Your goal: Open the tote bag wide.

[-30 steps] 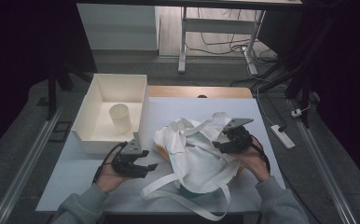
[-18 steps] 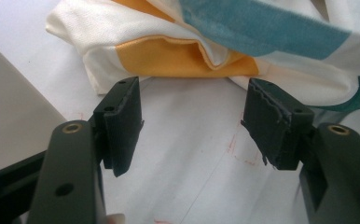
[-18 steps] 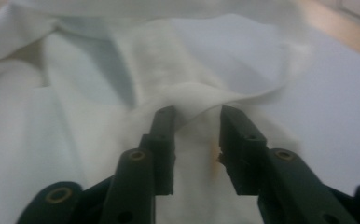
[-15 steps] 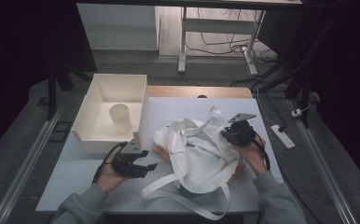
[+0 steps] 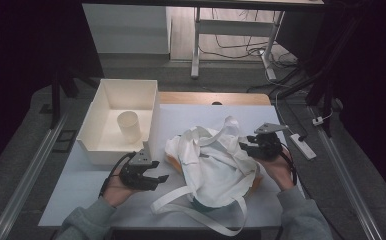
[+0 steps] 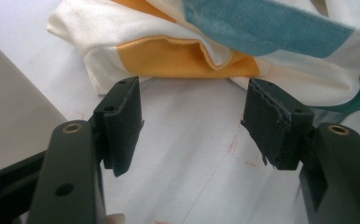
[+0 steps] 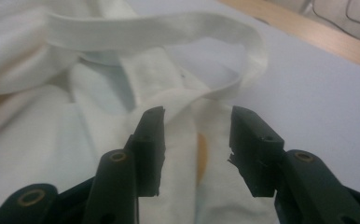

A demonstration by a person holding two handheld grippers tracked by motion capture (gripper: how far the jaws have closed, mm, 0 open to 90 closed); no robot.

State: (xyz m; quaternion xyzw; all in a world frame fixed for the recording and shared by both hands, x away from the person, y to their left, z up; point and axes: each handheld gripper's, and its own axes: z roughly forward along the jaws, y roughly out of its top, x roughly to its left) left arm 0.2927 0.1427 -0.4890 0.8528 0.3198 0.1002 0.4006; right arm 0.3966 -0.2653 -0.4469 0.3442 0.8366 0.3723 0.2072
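Lying crumpled mid-table, a white cloth tote bag (image 5: 213,162) (orange and teal patches) sits between both grippers — left gripper (image 6: 192,123) open, empty, just beside it; right gripper (image 7: 196,140), jaws just reopened, straddles the fabric without pinching.

We wear grey sleeves (image 5: 88,224); our 2 black tongs, left (image 5: 157,179) and right (image 5: 245,146), carry brass-ringed screw holes, black cables and grey 3-cornered plates.

left gripper (image 5: 157,178) rests with jaws parted; right gripper (image 5: 245,146) has just been opening, unladen.
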